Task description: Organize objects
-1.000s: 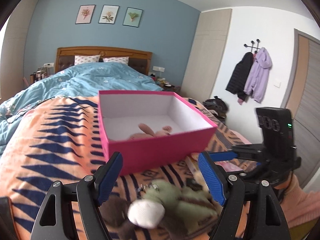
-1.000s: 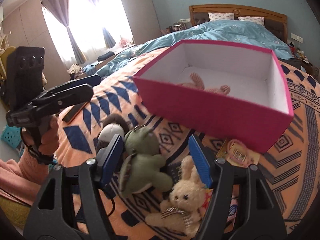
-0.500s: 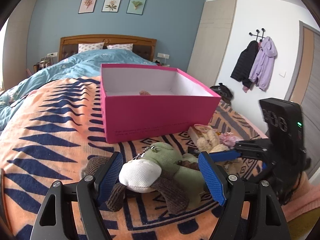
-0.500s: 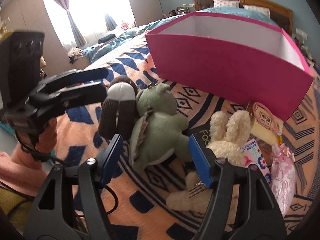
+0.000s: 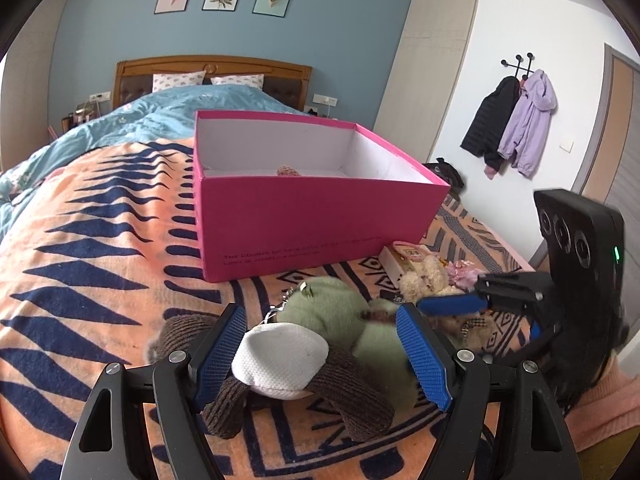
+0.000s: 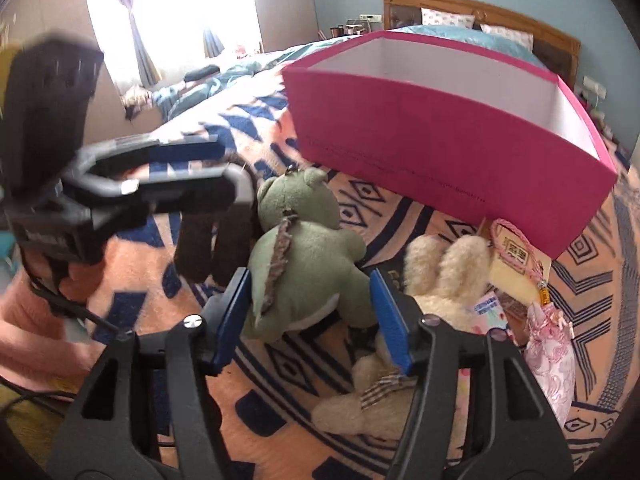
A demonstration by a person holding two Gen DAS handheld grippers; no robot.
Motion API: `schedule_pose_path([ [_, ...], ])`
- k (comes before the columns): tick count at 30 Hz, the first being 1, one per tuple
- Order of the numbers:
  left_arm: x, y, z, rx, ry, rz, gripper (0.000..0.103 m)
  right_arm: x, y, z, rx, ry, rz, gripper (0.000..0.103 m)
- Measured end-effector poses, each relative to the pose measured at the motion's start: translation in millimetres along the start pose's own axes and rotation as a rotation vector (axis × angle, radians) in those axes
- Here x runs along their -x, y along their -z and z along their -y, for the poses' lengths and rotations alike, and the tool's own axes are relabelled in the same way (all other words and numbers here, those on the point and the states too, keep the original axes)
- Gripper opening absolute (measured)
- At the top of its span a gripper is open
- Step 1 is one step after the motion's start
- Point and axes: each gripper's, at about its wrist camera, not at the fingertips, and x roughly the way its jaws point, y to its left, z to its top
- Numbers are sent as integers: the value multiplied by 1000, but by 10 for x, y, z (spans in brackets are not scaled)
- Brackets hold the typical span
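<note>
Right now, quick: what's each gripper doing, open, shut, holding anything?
Left gripper: open, fingers either side of the brown and white plush toy, not clamped.
Right gripper: open, fingers either side of the green frog toy, not clamped.

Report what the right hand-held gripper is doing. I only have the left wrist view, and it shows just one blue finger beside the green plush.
Observer: The right hand-held gripper is open, with one finger on either side of the green plush.
Operator: Say what lies by its outer finger.
Observer: A cream bunny lies there, ears toward the pink box, with a plaid bow at its neck.
Operator: Name what is past the bunny.
Observer: A pink floral pouch lies on the blanket. Between the pouch and the box is a yellow card with a pink cord on it.
</note>
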Motion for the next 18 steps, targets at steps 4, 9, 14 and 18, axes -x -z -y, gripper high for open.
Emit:
schedule_pose_path([
  [4,-26,-18,10,-5,14,-7,79,138,-150,263,-77,-64,36,40],
  [9,-119,-50,81,-57,8,-44,79,134,-270,412,-103,-60,51,40],
  [14,-318,-93,161,-126,-27,-112,79,158,-309,541,-139,-40,73,40],
  [18,-470,-133,212,-136,-34,-145,78,177,-311,597,-162,-34,80,41],
])
